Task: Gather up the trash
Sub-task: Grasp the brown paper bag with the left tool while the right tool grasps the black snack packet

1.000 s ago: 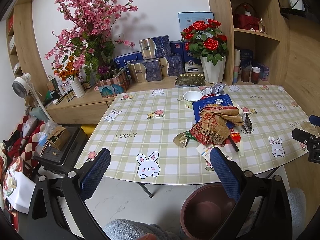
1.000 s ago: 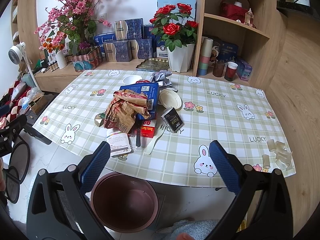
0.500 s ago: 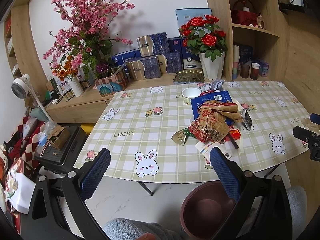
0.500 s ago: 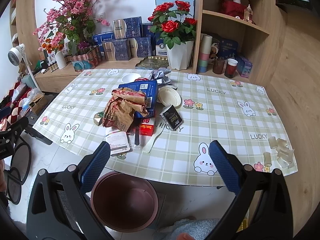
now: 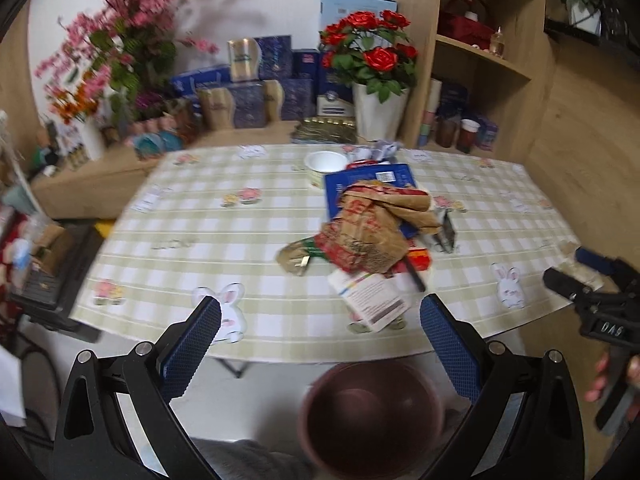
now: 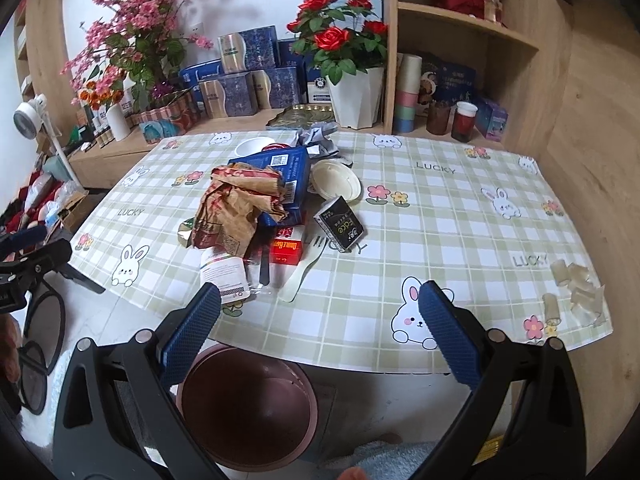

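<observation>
A heap of trash lies mid-table: a crumpled brown paper bag (image 5: 372, 232) (image 6: 240, 208) on a blue box (image 5: 368, 184) (image 6: 280, 172), a white leaflet (image 5: 372, 294) (image 6: 224, 272), a red carton (image 6: 286, 246), a black packet (image 6: 340, 224), a pale fork (image 6: 300, 272), a white bowl (image 5: 325, 162) (image 6: 252, 146). A maroon bin (image 5: 372, 412) (image 6: 248, 404) stands on the floor under the near table edge. My left gripper (image 5: 320, 312) and right gripper (image 6: 320, 296) hover over that edge, both open and holding nothing.
A white pot of red roses (image 6: 354, 96), blue gift boxes (image 6: 240, 92) and pink blossoms (image 6: 140, 20) line the sideboard behind the table. Wooden shelves (image 6: 460, 20) rise at the right. Clear plastic pieces (image 6: 572, 288) lie at the table's right corner.
The left gripper has swung to the right and closer, so the trash heap now sits nearer its middle; its view is blurred. The right gripper has edged slightly toward the table.
</observation>
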Tool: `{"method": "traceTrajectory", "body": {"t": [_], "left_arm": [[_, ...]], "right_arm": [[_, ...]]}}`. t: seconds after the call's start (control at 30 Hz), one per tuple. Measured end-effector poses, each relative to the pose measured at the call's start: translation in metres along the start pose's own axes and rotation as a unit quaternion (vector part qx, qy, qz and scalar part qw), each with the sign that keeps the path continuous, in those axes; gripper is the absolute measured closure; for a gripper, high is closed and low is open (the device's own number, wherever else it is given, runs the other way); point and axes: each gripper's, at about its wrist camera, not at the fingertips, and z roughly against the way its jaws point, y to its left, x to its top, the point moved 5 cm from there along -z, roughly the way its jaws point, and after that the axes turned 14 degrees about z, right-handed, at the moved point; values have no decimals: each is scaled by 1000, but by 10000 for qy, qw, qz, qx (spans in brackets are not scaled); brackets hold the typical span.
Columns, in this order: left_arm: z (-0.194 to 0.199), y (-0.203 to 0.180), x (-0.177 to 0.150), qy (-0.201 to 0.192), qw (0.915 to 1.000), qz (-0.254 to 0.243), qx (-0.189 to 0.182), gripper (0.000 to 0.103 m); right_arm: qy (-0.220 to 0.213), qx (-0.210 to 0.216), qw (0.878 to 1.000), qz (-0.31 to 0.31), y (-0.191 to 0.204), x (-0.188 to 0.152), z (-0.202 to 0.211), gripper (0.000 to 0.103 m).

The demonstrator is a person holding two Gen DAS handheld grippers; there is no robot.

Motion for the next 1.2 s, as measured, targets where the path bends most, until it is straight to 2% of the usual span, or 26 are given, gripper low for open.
{"method": "traceTrajectory", "body": {"t": [0.1,0.23,0.33,0.57,0.63,0.7,0.8,0.87,0.9,0.93,1.0,1.13,1.2], "left_arm": [[-26,-7,7,104,9997,38,-234,9],[-71,-18,18,437,9975,81,-558,32],[-107,-25,26,664,9953,91,-694,41],[-170,-40,37,1063,9902,38,-900,40],[-185,-44,38,1122,9897,8,-893,33],[-197,-46,39,1131,9901,15,-833,31],[-208,-45,41,1238,9877,244,-920,31],[-215,-43,42,1383,9836,464,-1060,36],[-217,-42,43,1426,9824,503,-1100,51],[-216,-42,43,1443,9812,523,-1167,53],[-211,-38,45,1397,9801,635,-1259,57],[-195,-34,49,1239,9821,576,-1297,63],[-180,-32,56,1019,9839,547,-1365,63]], "right_arm": [[35,193,9996,-212,-6,-4,-13,6],[-45,236,9987,-452,-16,-6,-25,6],[-6,229,9985,-490,-22,-8,-36,6],[182,22,9994,-289,-32,-12,-57,6],[275,33,9990,-338,-35,-14,-65,6],[340,19,9987,-373,-38,-15,-71,6],[408,-8,9985,-367,-41,-16,-78,6],[438,-58,9986,-293,-40,-16,-81,6],[459,-111,9987,-196,-39,-15,-83,6],[492,-201,9986,-65,-38,-15,-85,6],[532,-339,9980,70,-38,-14,-88,6],[607,-171,9980,-26,-40,-15,-101,6],[542,-189,9983,68,-40,-12,-107,6]]}}
